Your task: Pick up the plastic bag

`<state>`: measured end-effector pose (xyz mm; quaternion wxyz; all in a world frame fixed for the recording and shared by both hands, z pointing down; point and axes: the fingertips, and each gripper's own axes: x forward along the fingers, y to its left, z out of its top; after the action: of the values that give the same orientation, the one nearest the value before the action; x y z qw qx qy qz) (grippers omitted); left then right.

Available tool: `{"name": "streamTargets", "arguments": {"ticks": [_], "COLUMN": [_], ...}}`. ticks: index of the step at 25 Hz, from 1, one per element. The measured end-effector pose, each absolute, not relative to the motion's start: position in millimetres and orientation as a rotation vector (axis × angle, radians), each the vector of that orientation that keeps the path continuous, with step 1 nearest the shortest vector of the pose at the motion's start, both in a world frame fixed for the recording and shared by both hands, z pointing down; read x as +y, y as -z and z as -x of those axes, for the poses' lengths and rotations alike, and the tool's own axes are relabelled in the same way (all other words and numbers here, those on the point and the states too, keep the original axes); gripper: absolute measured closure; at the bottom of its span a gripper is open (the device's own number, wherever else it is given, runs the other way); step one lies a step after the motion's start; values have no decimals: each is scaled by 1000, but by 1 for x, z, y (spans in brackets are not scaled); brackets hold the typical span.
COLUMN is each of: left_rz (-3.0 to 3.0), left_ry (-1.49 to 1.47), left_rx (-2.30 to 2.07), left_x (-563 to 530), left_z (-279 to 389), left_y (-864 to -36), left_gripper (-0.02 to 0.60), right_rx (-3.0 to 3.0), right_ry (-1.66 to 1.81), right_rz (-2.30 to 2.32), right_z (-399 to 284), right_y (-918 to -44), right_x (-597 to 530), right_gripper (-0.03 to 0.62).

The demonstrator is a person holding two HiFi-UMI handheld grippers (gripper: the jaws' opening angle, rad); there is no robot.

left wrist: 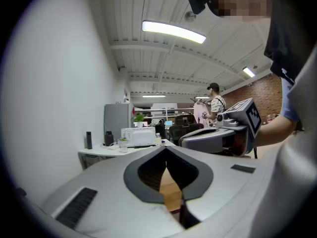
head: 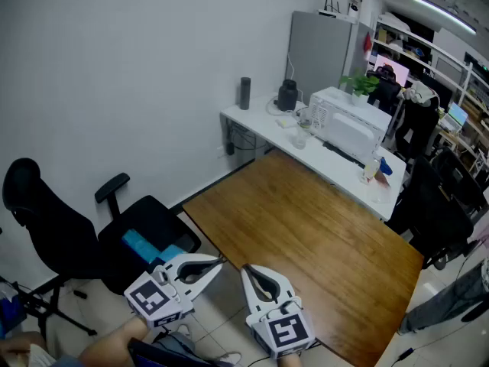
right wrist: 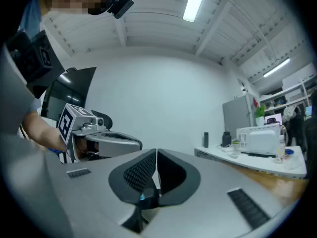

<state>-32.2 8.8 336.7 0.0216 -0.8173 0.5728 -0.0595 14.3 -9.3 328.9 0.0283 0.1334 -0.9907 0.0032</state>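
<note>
STATUS
- Left gripper [head: 218, 263]: clenched, tips meeting, nothing between jaws.
- Right gripper [head: 246, 269]: clenched, empty.
- Both held level over near edge of wooden table [head: 306, 228].
- Plastic bag not positively identified. Blue item [head: 144, 245] on seat of office chair [head: 46, 228], just beside left gripper, is probable candidate. None seen on table.

HAZARDS
- Approach with jaws clenched: tips shove item off seat instead of straddling it.
- Thin film: pads likely catch single layer, grip slips on lift.
- Contact with chair: seat may swivel or roll away.
- Armrest [head: 113, 186] may block side approach.
- Candidate misread: wrong thing picked.
</note>
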Motion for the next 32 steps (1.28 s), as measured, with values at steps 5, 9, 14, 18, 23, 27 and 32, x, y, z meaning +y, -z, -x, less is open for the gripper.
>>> {"name": "streamTargets", "arguments": {"ticks": [5,9,14,18,23,27,32], "left_rz": [2420,2275,2166,2120,2125,2209,2237], "left_ry": [176,194,168,161,162,167,163], "left_rx": [1928,2092,2228,2285,2289,2274,2253], "left_x": [36,66,94,107,103,94,81], "left_z": [80,119,159,182,201,204,226], "left_y": [-339,-344,-352,-360,-371,-384,-415], "left_gripper": [575,560,558,558,558,574,574], "right_rx": [-3085,-3092,-3087,-3074,-3068,-3074,-3033], "right_ry": [-17,-12,-5,-1,-12,-29,-125], "right_rz": [-251,-79,80,141,146,100,10], "right_z": [37,78,126,152,175,186,200], "right_y": [-330,-335,-339,-344,-355,-369,-403], "right_x": [12,37,66,83,85,81,66], "right_gripper": [582,582,576,576,576,576,574]}}
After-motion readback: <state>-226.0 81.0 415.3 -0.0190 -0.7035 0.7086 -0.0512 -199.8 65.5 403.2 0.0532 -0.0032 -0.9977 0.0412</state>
